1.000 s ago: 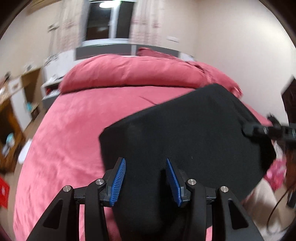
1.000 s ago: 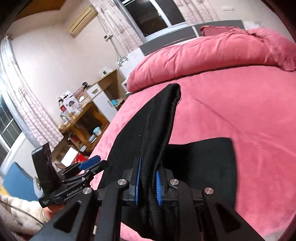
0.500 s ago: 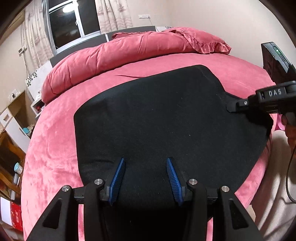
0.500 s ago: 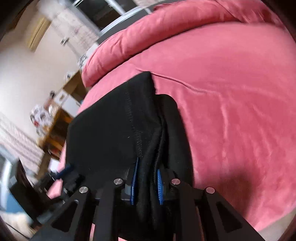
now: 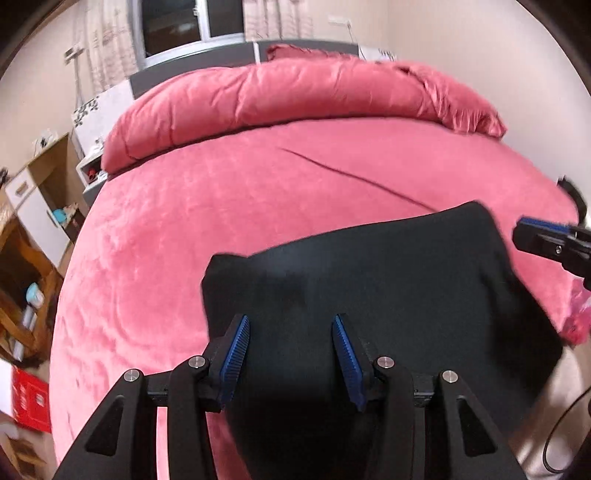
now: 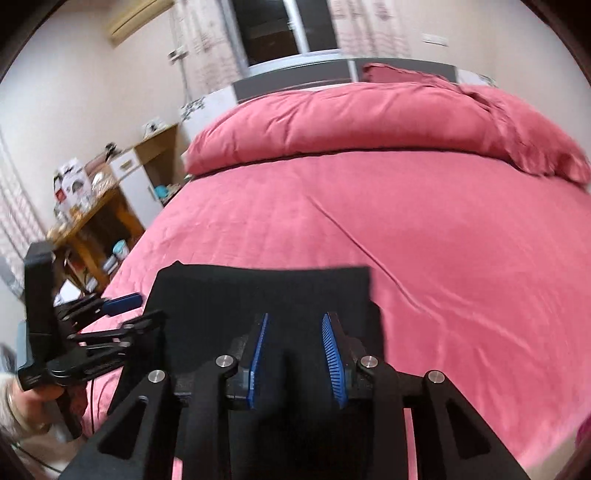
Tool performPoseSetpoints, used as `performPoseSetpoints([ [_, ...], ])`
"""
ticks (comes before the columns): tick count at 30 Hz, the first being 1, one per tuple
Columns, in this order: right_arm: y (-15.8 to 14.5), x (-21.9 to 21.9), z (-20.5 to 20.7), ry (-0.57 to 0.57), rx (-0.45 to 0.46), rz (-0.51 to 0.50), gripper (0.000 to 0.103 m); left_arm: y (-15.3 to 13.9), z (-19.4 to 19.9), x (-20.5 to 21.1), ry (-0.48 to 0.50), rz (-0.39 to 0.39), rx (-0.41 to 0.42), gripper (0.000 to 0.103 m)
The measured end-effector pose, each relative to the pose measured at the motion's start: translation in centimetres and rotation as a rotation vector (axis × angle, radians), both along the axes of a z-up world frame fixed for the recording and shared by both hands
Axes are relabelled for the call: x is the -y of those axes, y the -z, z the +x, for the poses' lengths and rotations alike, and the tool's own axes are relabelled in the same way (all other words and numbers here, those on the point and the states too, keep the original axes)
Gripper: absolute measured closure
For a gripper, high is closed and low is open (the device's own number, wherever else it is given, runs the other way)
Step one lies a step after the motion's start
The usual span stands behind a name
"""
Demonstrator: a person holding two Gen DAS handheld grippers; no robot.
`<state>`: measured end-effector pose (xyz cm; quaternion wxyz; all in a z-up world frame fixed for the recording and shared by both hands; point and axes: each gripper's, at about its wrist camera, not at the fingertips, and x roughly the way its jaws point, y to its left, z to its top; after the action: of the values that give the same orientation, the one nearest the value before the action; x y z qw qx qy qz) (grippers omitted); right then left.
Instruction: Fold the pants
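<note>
The black pants [image 5: 369, 266] lie folded flat on the pink bed [image 5: 184, 229], close to its near edge. My left gripper [image 5: 291, 332] hovers over their near part, open, with the cloth lying under its blue pads and not pinched. In the right wrist view the pants [image 6: 258, 291] form a dark rectangle. My right gripper [image 6: 293, 347] stands above them with its jaws opening and the pads clear of the cloth. The right gripper [image 5: 546, 243] shows at the pants' right side. At their left side is the left gripper [image 6: 136, 310].
A rolled pink duvet [image 6: 369, 122] lies across the head of the bed under a dark window [image 6: 273, 33]. A wooden desk and shelves [image 6: 99, 221] stand left of the bed, with a red box [image 5: 31, 406] on the floor. A hand [image 6: 22, 402] holds the left gripper.
The right gripper has let go of the bunched fold of the pants and its jaws have spread. The pants have dropped and now lie flat on the bed. Both views have swung.
</note>
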<state>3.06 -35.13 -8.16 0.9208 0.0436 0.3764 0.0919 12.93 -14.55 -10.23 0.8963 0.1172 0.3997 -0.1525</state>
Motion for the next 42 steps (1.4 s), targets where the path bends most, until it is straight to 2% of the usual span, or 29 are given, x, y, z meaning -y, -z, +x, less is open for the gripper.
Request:
performPoseSetpoints([
  [2, 1.1, -0.6, 2.1, -0.013, -0.042, 0.003, 0.072, 0.7, 1.1, 1.0, 0.006, 0.056, 0.017, 0.055],
  [4, 3.0, -0.7, 4.1, 0.009, -0.096, -0.005, 0.072, 1.7, 1.7, 1.7, 0.011, 0.102, 0.000, 0.054],
  [6, 5.2, 0.0, 5.7, 0.066, -0.169, -0.037, 0.083, 2.7, 2.2, 2.1, 0.006, 0.107, -0.011, 0.054],
  [8, 6.3, 0.6, 6.6, 0.098, -0.176, -0.021, 0.097, 3.3, 2.6, 2.2, -0.009, 0.096, -0.029, 0.054],
  [11, 7.1, 1.0, 7.3, 0.113, -0.151, -0.007, 0.102, 3.6, 3.2, 2.3, -0.020, 0.091, -0.047, 0.054],
  [18, 5.9, 0.9, 5.9, 0.124, -0.113, 0.002, 0.101, 2.9, 1.9, 1.8, -0.030, 0.068, -0.027, 0.054],
  [22, 4.5, 0.3, 2.9, 0.107, -0.082, 0.037, 0.085, 2.0, 0.6, 1.0, -0.041, 0.040, -0.022, 0.054],
  [28, 4.1, -1.4, -1.7, 0.046, -0.082, -0.027, 0.085, 1.1, -2.3, -0.3, -0.048, -0.027, -0.042, 0.054],
  [33, 4.2, -1.3, -4.0, 0.037, -0.110, 0.003, 0.085, 1.0, -5.9, -1.7, -0.046, -0.092, -0.068, 0.054],
  [38, 4.5, -1.4, -5.6, 0.033, -0.160, -0.056, 0.085, 1.7, -10.3, -2.2, 0.024, -0.094, -0.027, 0.054],
  [42, 5.3, -1.3, -7.0, 0.033, -0.183, -0.107, 0.088, 3.1, -12.4, -1.7, 0.090, -0.054, -0.009, 0.053],
])
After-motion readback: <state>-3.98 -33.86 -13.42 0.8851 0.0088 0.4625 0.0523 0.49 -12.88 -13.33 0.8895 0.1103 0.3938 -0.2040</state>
